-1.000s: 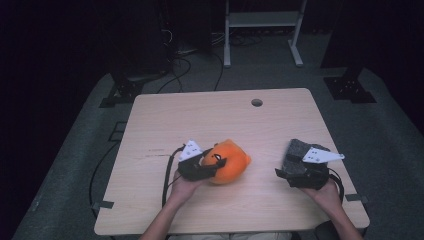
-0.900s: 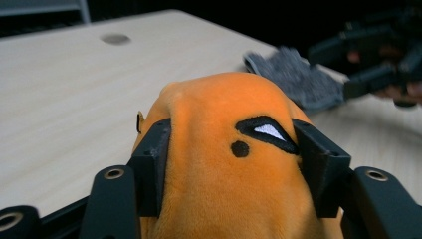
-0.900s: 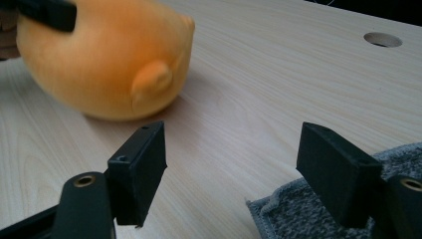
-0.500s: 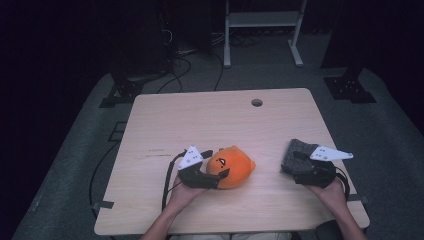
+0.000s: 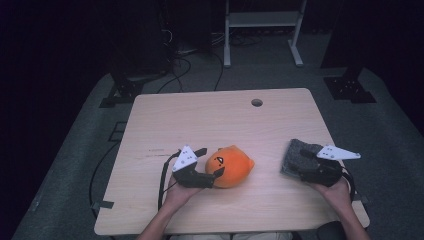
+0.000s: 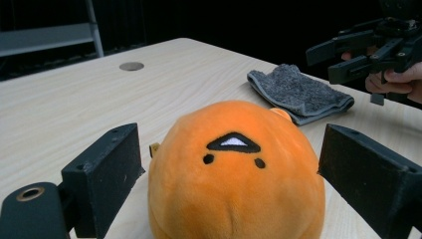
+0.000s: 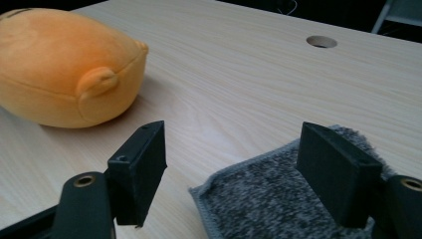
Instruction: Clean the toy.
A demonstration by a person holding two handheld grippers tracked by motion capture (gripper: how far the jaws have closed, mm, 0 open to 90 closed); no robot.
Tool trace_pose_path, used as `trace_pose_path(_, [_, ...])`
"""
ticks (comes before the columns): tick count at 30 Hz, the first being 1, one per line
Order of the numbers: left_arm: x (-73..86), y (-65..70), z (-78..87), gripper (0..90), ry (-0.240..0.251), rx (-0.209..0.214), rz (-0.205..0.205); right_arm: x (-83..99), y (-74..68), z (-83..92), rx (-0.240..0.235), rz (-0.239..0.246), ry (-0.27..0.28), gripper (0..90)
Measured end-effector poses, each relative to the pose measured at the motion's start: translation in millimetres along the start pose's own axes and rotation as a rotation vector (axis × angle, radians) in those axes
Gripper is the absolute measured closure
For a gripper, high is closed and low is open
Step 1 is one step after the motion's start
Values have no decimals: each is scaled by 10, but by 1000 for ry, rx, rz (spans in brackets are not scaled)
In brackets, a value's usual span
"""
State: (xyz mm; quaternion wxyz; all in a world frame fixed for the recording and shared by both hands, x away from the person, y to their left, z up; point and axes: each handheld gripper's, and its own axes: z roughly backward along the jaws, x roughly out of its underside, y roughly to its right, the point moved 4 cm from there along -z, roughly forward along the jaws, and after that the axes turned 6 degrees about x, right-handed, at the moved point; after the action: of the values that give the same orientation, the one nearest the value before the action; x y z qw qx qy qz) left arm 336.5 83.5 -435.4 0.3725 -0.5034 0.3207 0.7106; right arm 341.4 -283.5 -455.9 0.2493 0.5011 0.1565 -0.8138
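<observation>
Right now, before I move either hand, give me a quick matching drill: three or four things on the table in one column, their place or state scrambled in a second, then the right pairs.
Things:
1. orange plush toy
2. grey cloth
3. left gripper
4. round hole

Places or states:
A. in the tabletop near the far edge
B. jaws just opened, standing apart on either side of the toy
C. lying folded under the right gripper
D. resting on the table between open jaws, face toward the camera

Pairs: 1-D, 2-C, 3-B, 4-A

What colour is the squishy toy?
Orange, with small black face marks; the plush toy shows best in the left gripper view.
</observation>
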Motion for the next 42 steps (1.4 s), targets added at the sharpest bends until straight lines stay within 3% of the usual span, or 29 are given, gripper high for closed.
trace_pose_path(6, [-13, -34, -1, 94, 2, 1, -1, -18, 146, 0, 54, -13, 7, 264])
trace_pose_path(15, [-9, -38, 24, 95, -4, -5, -20, 7, 289, -46, 75, -39, -6, 283])
trace_pose_path(21, [-11, -42, 18, 96, -9, -3, -15, 42, 253, -174, 62, 18, -76, 308])
trace_pose_path(22, [-9, -30, 12, 97, -11, 3, -18, 41, 269, -241, 68, 34, -119, 308])
trace_pose_path(28, [9, -14, 2, 98, -38, 14, -46, 84, 322, -448, 71, 20, -213, 318])
trace_pose_path(29, [11, -22, 5, 98, -39, 15, -42, 107, 318, -496, 71, 21, -240, 324])
trace_pose_path(30, [13, -44, 11, 98, -40, 18, -38, 171, 314, -585, 102, 40, -330, 340])
trace_pose_path(32, [15, -53, 19, 98, -44, 20, -35, 205, 308, -613, 107, 36, -352, 340])
trace_pose_path(33, [15, -60, 26, 98, -45, 22, -33, 219, 311, -613, 109, 27, -336, 360])
trace_pose_path(36, [22, -68, 39, 98, -70, 45, -31, 232, 294, -576, 120, 33, -322, 669])
trace_pose_path(37, [22, -68, 39, 98, -70, 45, -31, 230, 287, -570, 124, 35, -324, 716])
trace_pose_path(42, [86, -113, 29, 122, -119, 60, -27, 193, 252, -543, 139, 39, -351, 789])
